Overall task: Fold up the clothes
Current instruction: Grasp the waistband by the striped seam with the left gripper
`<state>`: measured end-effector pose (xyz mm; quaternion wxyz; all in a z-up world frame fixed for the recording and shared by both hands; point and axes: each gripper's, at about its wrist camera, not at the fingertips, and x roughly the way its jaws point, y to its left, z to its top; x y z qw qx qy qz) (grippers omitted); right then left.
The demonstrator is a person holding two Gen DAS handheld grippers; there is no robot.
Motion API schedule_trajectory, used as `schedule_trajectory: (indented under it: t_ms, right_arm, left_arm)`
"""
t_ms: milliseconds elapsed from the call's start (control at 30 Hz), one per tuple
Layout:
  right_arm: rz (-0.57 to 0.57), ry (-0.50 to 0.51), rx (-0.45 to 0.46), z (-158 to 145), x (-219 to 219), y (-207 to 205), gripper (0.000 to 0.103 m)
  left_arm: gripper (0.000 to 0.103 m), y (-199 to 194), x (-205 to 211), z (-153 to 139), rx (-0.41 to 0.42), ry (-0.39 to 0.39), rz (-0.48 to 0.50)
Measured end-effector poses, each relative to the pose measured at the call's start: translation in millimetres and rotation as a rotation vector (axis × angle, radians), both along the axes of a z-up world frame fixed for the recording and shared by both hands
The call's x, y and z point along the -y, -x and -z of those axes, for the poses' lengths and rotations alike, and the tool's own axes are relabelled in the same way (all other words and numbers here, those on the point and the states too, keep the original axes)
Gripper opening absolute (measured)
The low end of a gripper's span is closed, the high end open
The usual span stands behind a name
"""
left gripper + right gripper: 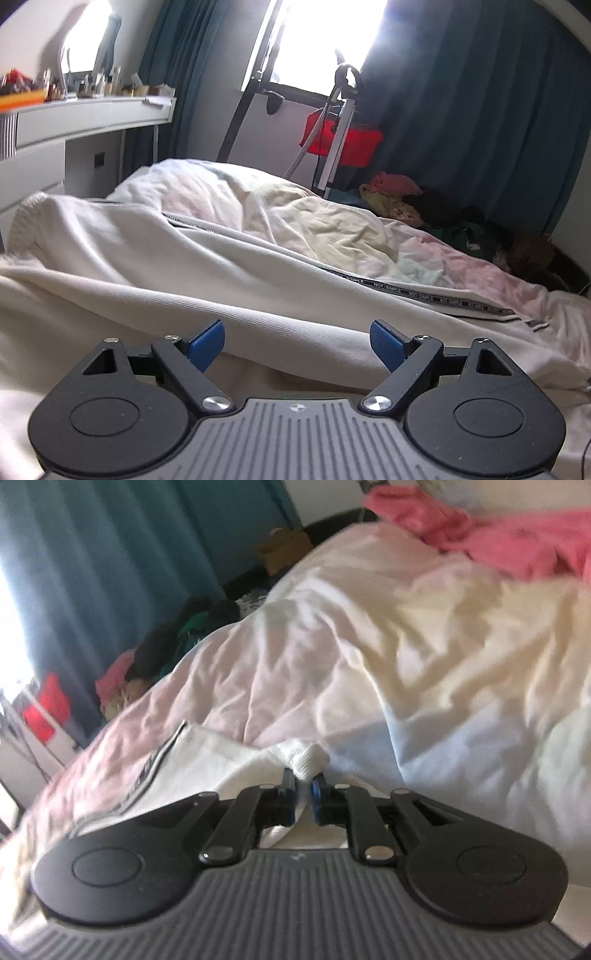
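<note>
A cream-white zip jacket (155, 266) with a black lettered tape stripe (424, 293) lies spread on the bed. My left gripper (297, 345) is open and empty, its blue pads just above the jacket's near fold. In the right wrist view my right gripper (304, 794) is shut on a ribbed white cuff (308, 760) of the same jacket (207, 753), which bunches out past the fingertips. The stripe (155, 764) runs to the left of it.
A rumpled pastel duvet (295, 218) covers the bed behind the jacket. A pile of coloured clothes (424, 206) lies by the dark curtain. A pink garment (517, 546) lies at the far right. A white desk (74, 118) stands at left, a red box (343, 140) under the window.
</note>
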<state>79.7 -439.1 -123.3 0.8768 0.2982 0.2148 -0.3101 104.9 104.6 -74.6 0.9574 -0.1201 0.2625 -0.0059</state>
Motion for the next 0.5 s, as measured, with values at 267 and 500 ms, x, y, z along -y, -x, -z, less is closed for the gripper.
schedule_trajectory:
  t_ms: [267,500]
  right_arm:
    - [-0.204,0.071,0.048,-67,-69,42,0.082]
    - [-0.420,0.178,0.081,-110,-148,99,0.082]
  left_arm:
    - [0.087,35,25,-12,0.009,-0.084,0.060]
    - [0.087,74,32,-22,-0.011,-0.089,0.086]
